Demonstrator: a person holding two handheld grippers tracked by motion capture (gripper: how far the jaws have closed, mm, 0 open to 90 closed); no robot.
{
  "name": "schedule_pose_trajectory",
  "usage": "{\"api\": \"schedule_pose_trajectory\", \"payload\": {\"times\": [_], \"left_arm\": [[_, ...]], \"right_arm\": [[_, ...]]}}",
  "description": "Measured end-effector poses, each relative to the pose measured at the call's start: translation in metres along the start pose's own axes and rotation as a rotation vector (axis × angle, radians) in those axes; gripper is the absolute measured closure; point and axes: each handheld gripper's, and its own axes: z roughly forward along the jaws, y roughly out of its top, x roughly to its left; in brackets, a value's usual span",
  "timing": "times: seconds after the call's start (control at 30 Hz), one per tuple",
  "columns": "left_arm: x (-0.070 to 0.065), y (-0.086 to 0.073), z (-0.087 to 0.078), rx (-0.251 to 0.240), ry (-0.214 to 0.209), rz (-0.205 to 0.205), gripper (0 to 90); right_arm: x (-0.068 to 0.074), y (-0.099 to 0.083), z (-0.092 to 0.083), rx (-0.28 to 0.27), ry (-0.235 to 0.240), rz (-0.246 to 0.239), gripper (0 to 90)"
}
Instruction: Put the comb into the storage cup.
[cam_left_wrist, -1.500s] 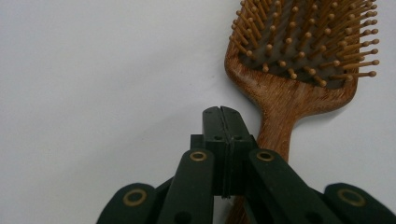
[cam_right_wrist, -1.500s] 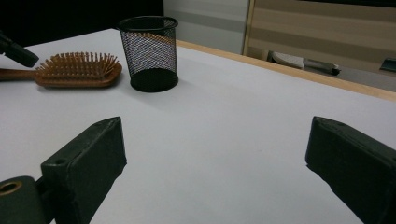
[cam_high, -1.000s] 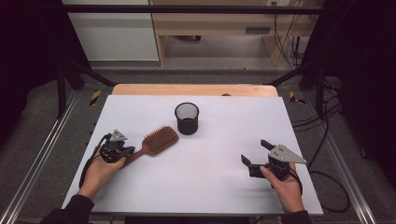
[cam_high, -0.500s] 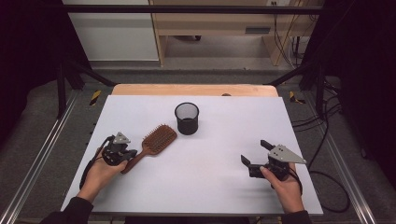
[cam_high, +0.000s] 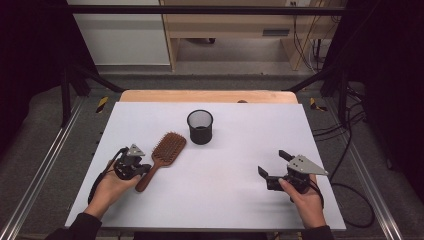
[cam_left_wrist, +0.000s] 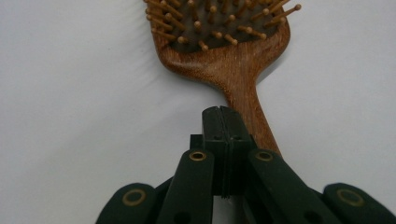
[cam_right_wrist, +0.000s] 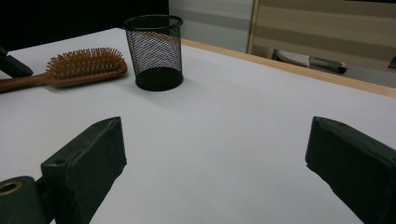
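A wooden hairbrush (cam_high: 169, 147) lies bristles up on the white table (cam_high: 240, 200), left of centre, its handle pointing toward the front edge. My left gripper (cam_high: 141, 170) rests at that handle. In the left gripper view its jaws (cam_left_wrist: 222, 111) are pressed together, with the hairbrush (cam_left_wrist: 229, 65) handle running under them and slightly to one side, not between them. My right gripper (cam_high: 273, 163) sits at the front right of the table, held by a hand, open with nothing between its fingers. In the right gripper view it (cam_right_wrist: 215, 135) faces the hairbrush (cam_right_wrist: 84, 63) across bare table.
A black mesh cup (cam_high: 200, 127) stands upright behind the brush head, near the table's middle; in the right gripper view the cup (cam_right_wrist: 154, 51) looks empty. Beyond the table's wooden far edge (cam_high: 207, 96) are floor, cabinets and cables.
My left gripper has shifted slightly right, onto the brush handle. The brush has turned a little, its handle end now nearer the front edge. The right gripper has stayed put.
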Motion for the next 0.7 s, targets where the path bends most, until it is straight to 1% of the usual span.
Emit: {"api": "schedule_pose_trajectory", "payload": {"times": [0.03,0.13,0.4,0.53,0.57,0.67,0.7], "left_arm": [[-0.002,0.000,0.000,0.003,-0.003,0.005,90.0],[-0.003,0.001,0.001,0.005,-0.003,0.006,90.0],[-0.002,0.002,0.001,0.015,-0.010,-0.010,90.0],[-0.001,0.006,-0.003,0.009,-0.003,-0.024,90.0],[-0.002,0.009,-0.006,-0.002,0.001,-0.031,90.0],[-0.003,0.013,-0.009,-0.012,0.003,-0.040,90.0],[-0.005,0.016,-0.011,-0.017,0.002,-0.045,90.0]], "right_arm": [[0.000,0.000,0.000,0.001,0.001,0.001,5.0],[-0.001,0.000,0.000,0.001,0.001,0.002,5.0],[-0.001,0.000,0.000,0.007,0.001,0.003,4.9],[-0.001,0.000,0.000,0.006,0.001,0.006,4.9],[-0.001,0.000,0.000,0.005,0.001,0.007,4.9],[-0.001,0.000,0.000,0.004,0.003,0.009,4.9],[-0.001,0.000,0.000,0.004,0.004,0.008,4.9]]}}
